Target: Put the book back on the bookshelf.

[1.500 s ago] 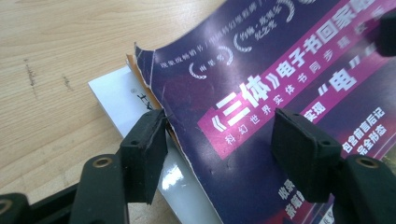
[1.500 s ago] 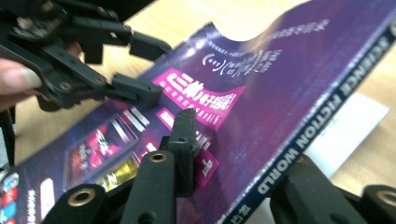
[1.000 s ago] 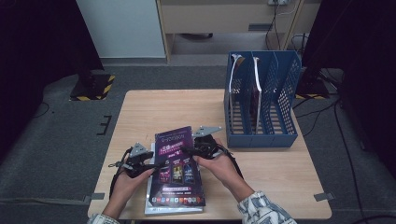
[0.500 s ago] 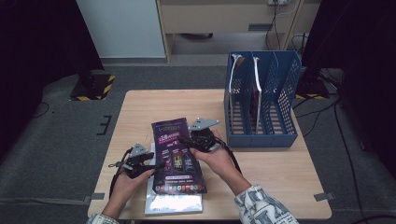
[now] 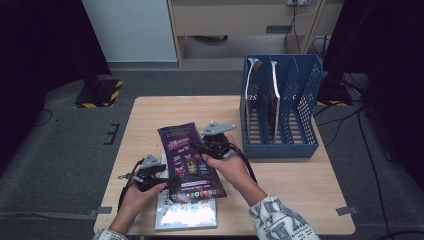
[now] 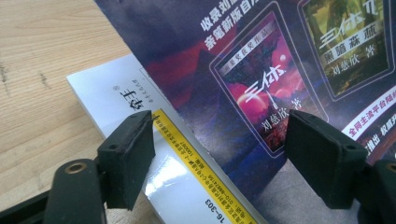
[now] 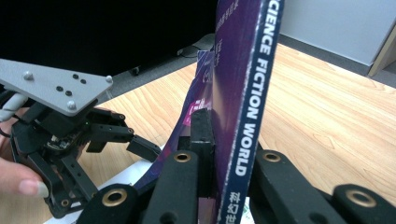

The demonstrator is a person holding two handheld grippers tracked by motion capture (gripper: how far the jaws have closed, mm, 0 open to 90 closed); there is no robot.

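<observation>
The right gripper (image 5: 196, 147) has its jaws clamped tight on the spine edge of the purple magazine (image 5: 189, 161), and in the right gripper view that spine (image 7: 250, 112) stands upright between the pads, cover curving away below. Thin, glossy, floppy, I'd say: light to lift, but it will sag and swing from one edge, and the slick cover could slide in the pads, so a grip close to the spine, where the pages are bound and stiffest, looks like the right place. The left gripper (image 5: 169, 181) sits at the magazine's lower left edge with jaws apart, having just widened, nothing pinched; in the left gripper view the cover (image 6: 261, 79) lies between the spread pads (image 6: 127, 158). The magazine hangs tilted over the table (image 5: 150, 115), its lower end above a white magazine (image 5: 186, 216) lying flat. Count: two magazines out here, one blue file rack (image 5: 280, 107) with three slots, at least two more magazines standing inside it, two grippers.
</observation>
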